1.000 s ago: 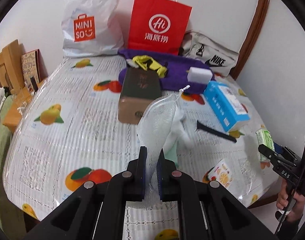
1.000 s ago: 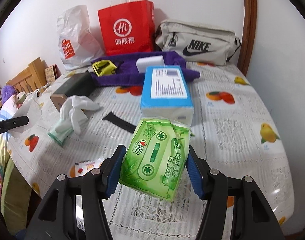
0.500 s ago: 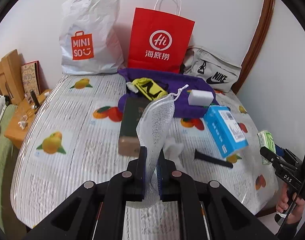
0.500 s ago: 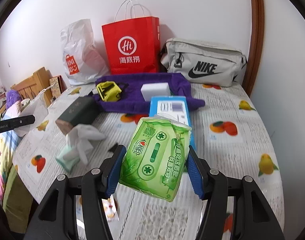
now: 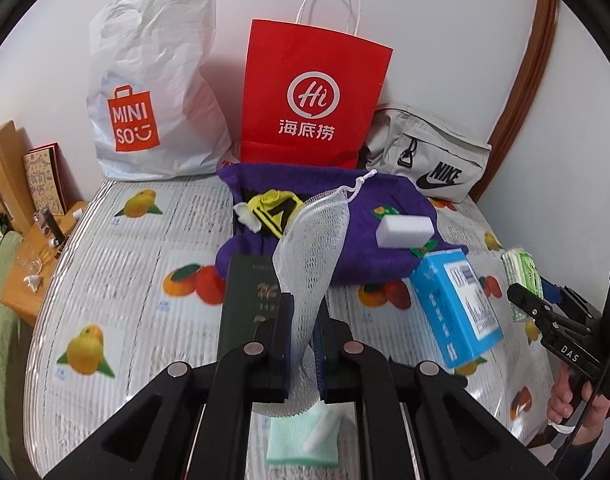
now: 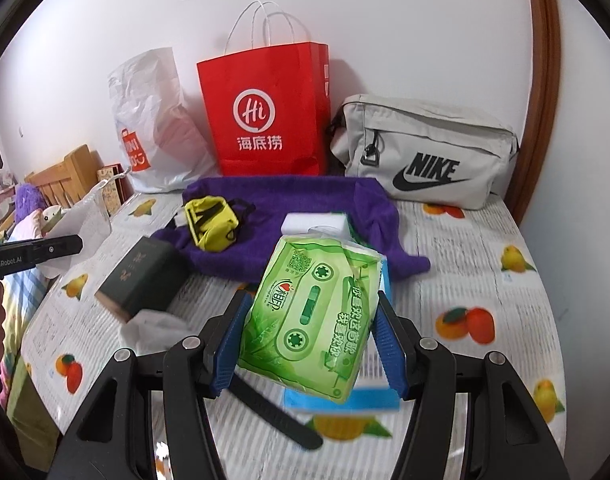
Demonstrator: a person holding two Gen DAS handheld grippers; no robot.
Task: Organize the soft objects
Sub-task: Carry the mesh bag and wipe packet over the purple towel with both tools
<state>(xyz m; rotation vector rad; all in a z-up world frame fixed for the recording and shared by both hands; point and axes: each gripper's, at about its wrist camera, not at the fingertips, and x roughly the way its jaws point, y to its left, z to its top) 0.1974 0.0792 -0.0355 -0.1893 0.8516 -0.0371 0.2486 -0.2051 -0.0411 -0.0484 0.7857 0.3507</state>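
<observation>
— White walls stand behind a table [image 5: 105, 264] with a fruit-print cover. What does the left gripper [image 5: 303, 320] have?

— Its jaws are almost closed on a white mesh pouch [image 5: 311, 252]. The pouch stands up between the fingers, and its drawstring end points toward the far edge. It is lifted above the table.

— And the right gripper [image 6: 309, 344]?

— It stands about half open, and its blue pads press on both sides of a green tissue pack [image 6: 311, 320]. The pack is in the air, tilted, over the blue box [image 5: 455, 304].

— What lies under the tools?

— Near the front edge, below the left gripper, a mint cloth [image 5: 303, 440]. A dark green box [image 6: 143, 276] lies left of the middle, and a black strap [image 6: 273, 412] is at the front, under the right gripper.

— Further back?

— A purple towel [image 6: 289, 200] is spread near the far edge. On it rest a yellow and black pouch [image 6: 211, 226] and a white sponge [image 5: 405, 232]. Behind the towel, along the far edge at the wall, stand a white Miniso bag [image 5: 153, 100], a red paper bag [image 5: 313, 96] and a grey Nike bag [image 6: 425, 152].

— Is the person visible?

— Only a hand [image 5: 577, 408] on the right gripper's handle, at the right edge of the left view.
</observation>
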